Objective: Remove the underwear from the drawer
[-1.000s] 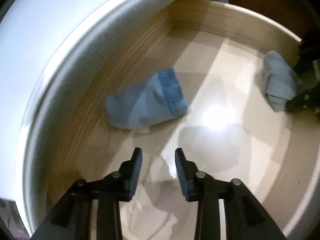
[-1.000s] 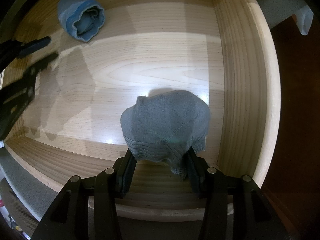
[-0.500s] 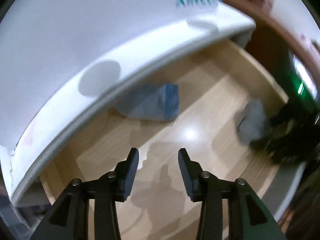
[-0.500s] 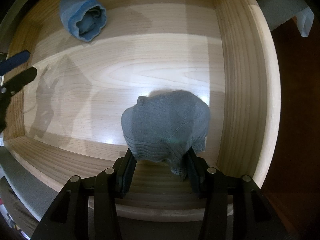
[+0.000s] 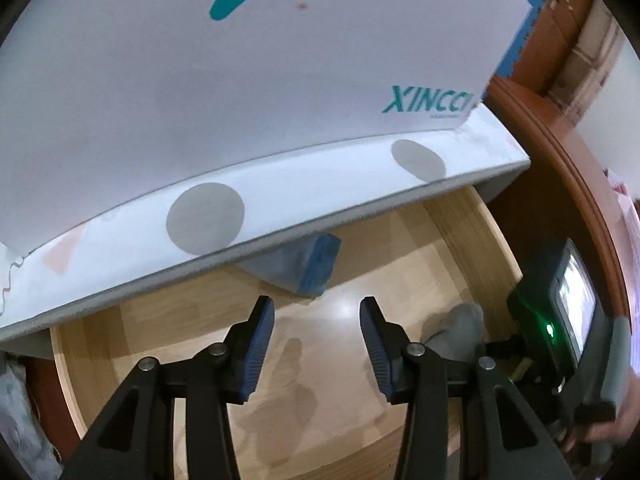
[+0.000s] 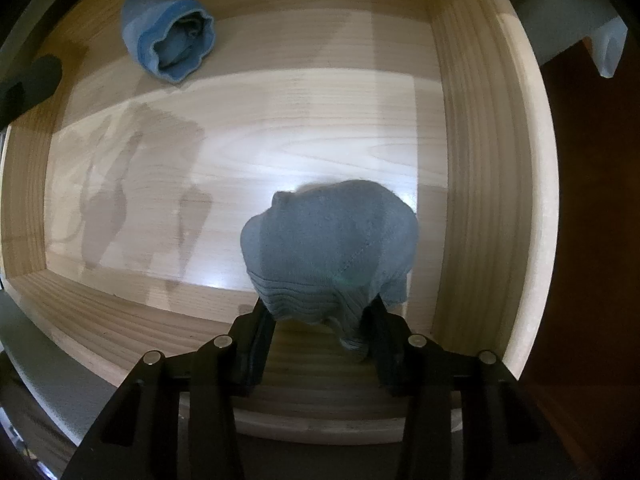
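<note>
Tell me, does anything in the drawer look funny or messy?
Nothing looks broken or spilled. The right gripper pinches a bunched grey underwear, and a rolled blue underwear lies alone in the far corner.

Grey underwear [image 6: 328, 240], pale wooden drawer [image 6: 480, 160]

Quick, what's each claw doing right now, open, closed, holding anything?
Left claw: open, holding nothing, above the drawer.
Right claw: closed on the grey underwear.

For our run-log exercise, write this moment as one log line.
right gripper: shut on grey underwear | left gripper: open, empty | blue underwear: lying in drawer
</note>
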A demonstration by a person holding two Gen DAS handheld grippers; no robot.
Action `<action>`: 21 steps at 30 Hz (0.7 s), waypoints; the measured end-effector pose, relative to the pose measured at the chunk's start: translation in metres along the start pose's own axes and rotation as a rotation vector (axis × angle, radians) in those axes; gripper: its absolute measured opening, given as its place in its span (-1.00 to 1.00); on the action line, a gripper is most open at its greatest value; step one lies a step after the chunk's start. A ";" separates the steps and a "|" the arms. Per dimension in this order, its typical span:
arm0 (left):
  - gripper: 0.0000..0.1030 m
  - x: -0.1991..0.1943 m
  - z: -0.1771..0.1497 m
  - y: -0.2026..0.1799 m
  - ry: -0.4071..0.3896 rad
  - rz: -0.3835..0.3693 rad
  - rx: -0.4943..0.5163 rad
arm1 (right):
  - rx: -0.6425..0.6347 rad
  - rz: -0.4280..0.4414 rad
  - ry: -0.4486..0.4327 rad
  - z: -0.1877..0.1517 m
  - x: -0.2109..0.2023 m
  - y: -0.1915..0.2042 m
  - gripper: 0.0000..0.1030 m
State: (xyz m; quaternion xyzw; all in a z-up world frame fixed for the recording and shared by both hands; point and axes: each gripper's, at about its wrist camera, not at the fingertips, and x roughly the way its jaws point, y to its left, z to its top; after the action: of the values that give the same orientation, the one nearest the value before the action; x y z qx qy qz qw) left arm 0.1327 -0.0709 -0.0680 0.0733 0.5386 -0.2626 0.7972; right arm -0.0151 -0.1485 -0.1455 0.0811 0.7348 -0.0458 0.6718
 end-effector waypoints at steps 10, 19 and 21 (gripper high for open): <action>-0.08 -0.007 0.018 0.010 -0.034 0.000 -0.157 | 0.002 -0.001 0.000 0.000 0.000 0.001 -0.22; -0.04 0.008 0.031 0.018 -0.005 -0.012 -0.231 | 0.003 -0.001 0.000 0.000 0.000 0.002 -0.22; -0.04 0.009 0.034 0.023 -0.006 -0.002 -0.251 | 0.004 -0.001 0.000 0.000 0.000 0.002 -0.22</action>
State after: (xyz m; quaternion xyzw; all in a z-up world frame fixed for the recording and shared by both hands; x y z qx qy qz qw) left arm 0.1749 -0.0676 -0.0655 -0.0281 0.5651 -0.1941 0.8014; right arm -0.0150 -0.1468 -0.1451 0.0820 0.7348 -0.0475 0.6716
